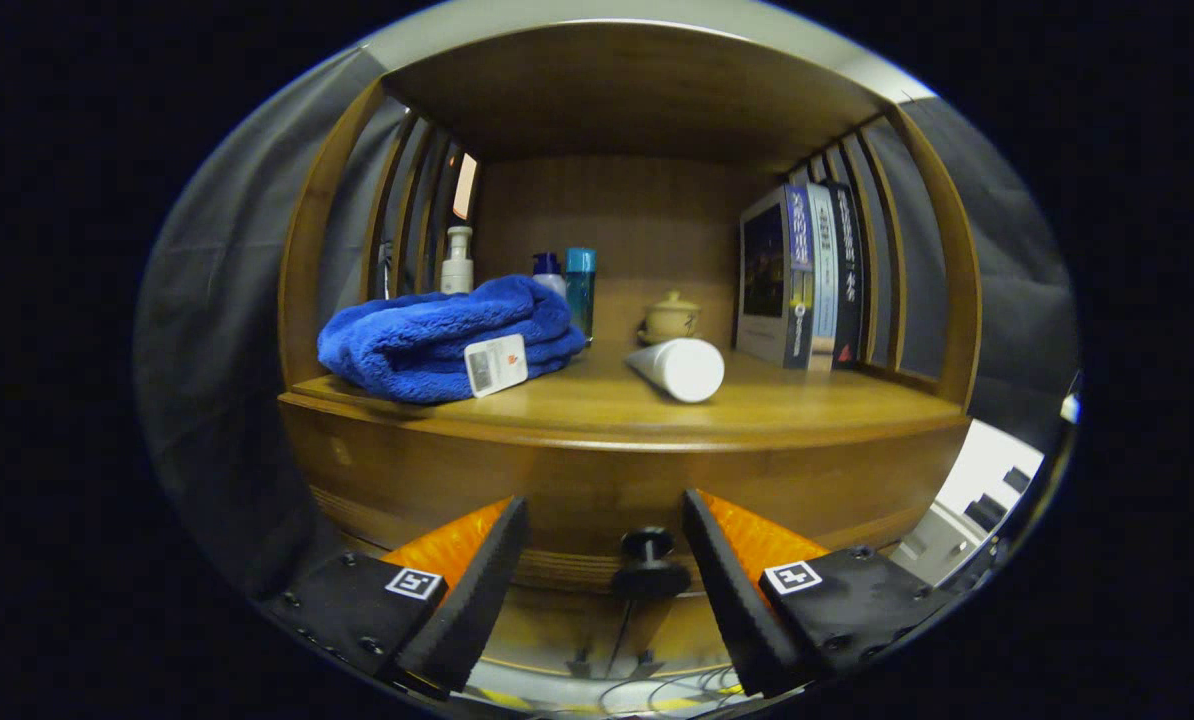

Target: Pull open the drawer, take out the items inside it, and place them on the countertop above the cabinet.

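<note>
The cabinet [627, 470] stands straight ahead, its worktop [757, 405] roofed by a shelf and closed at the sides by slats. Below the worktop's front edge runs the drawer [577, 490], shut, its long axis lying left to right across the cabinet front. A blue towel [437, 345], folded with a tag hanging off it, sits at the worktop's left front corner. Books [807, 275] stand upright at the right edge. A white tube [682, 367] lies near the middle, cap end pointing toward the front edge. Bottles [567, 280] and a small lidded pot [670, 318] stand along the back edge.

The drawer's knob [647, 560] sticks out from the front panel toward the camera, a dark round button on a short stem. The gripper [605, 535] is spread wide, its fingers flanking the knob without touching it.

The knob looks stiff and smooth, possibly slippery, so closing behind its wider head on the stem should hold best. The wooden drawer probably slides with some weight; a straight pull outward suits it.
</note>
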The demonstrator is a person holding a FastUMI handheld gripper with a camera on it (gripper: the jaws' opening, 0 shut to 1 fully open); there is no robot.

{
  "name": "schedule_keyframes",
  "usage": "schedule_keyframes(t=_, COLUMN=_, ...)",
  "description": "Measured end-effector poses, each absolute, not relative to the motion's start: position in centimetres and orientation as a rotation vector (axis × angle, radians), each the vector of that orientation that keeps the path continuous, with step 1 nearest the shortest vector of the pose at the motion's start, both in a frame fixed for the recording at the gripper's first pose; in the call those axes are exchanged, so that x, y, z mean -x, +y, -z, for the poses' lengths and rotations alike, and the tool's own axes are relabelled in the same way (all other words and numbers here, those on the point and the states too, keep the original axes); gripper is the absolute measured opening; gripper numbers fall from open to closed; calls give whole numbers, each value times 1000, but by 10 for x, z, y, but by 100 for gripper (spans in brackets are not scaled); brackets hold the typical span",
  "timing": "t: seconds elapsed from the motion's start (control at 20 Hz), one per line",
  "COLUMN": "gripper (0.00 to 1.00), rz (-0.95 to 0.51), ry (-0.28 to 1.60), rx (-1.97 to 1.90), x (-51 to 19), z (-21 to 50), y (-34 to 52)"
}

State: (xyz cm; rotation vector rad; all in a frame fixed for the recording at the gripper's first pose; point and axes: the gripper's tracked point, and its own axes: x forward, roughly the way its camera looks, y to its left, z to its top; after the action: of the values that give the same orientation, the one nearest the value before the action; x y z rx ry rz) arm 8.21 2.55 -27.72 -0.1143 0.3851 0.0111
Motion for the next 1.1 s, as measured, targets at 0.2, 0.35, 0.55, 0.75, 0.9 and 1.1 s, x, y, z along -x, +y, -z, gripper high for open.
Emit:
schedule_keyframes(t=0.2, gripper=99, rz=14, ry=343, rx=75, x=-62, z=244, y=14)
schedule_keyframes(t=0.35, gripper=99, rz=16, ry=278, rx=64, x=-55, z=203, y=0)
schedule_keyframes(t=0.55, gripper=100, rz=10, ry=196, rx=27, x=-42, z=139, y=-9)
schedule_keyframes(t=0.75, gripper=99, rz=2, ry=143, rx=22, x=-29, z=91, y=-15)
schedule_keyframes(t=0.9, gripper=98, rz=-27, ry=108, rx=72, x=-19, z=64, y=-8)
schedule_keyframes(t=1.1, gripper=97, rz=-60, ry=89, rx=156, x=-8, z=49, y=6)
